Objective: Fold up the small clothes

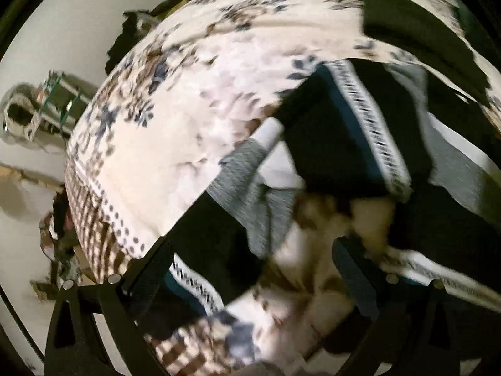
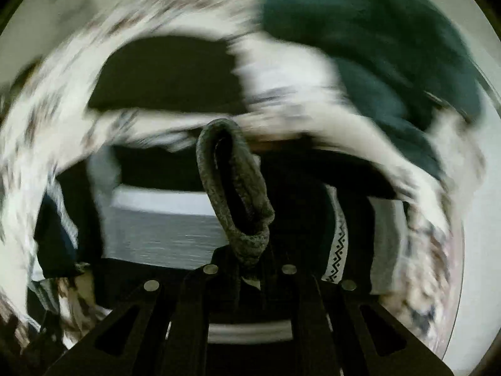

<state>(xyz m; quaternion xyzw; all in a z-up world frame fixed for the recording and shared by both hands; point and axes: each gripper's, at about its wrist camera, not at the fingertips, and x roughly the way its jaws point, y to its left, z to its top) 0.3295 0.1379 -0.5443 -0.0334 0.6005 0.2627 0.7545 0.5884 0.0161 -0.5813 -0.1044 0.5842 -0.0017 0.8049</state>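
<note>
Clearly we have the right tongs point(image 2: 247, 260) pinched on a grey sock point(image 2: 233, 188), lifting it clear to fold — while our left tongs point(image 1: 250, 269) hang spread wide, gripping nothing, over the heaped clothes point(image 1: 328, 144) on the floral bed point(image 1: 162, 163), ready for another.

My left gripper point(image 1: 250, 260) points steeply down, jaws spread wide apart; my right gripper point(image 2: 250, 266) has its jaws pinched together on fabric.

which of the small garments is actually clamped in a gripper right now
The dark grey knitted sock, hanging looped from the shut right gripper. The black piece with white zigzag trim and the grey-and-white striped piece lie loose on the floral bedsheet.
</note>
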